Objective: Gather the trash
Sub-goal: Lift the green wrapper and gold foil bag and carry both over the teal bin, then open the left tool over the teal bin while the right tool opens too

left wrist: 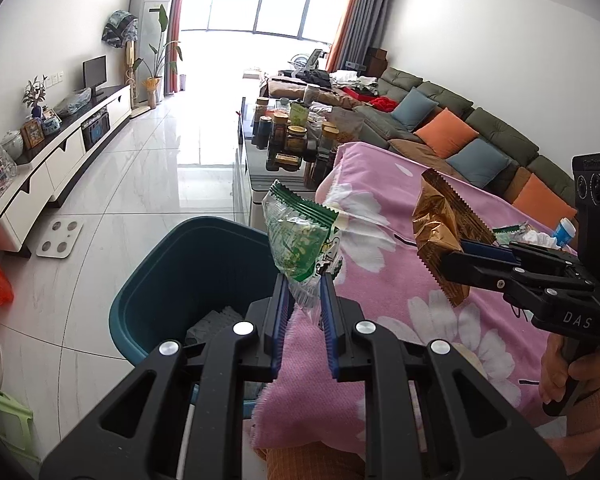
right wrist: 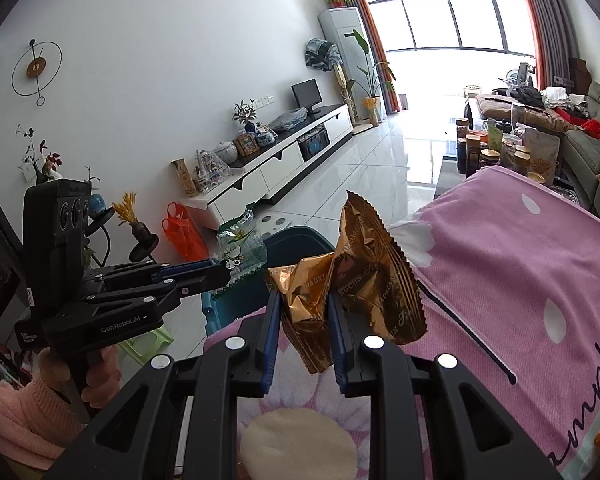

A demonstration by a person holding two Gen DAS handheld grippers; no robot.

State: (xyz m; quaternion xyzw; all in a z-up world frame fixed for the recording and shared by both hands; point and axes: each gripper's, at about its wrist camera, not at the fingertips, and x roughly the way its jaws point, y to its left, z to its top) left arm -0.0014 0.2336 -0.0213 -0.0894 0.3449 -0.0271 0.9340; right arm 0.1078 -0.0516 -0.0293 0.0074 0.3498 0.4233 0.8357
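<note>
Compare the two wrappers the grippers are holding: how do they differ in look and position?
The green wrapper is partly see-through with a green printed top; the gold wrapper is opaque metallic foil. The green wrapper, in the left gripper, hangs by the teal bin; the gold wrapper, in the right gripper, is over the pink blanket. Both are crumpled, zigzag-edged and pinched.

A pink flowered blanket (left wrist: 452, 216) covers the near surface — at its far right edge lie a green wrapper (left wrist: 508, 229), crumpled white paper (left wrist: 538, 237) and a blue-capped bottle (left wrist: 564, 231). On the pale tiled floor (left wrist: 148, 168) beside it stand a teal bin (left wrist: 172, 264) and a white scale (left wrist: 59, 237).
</note>
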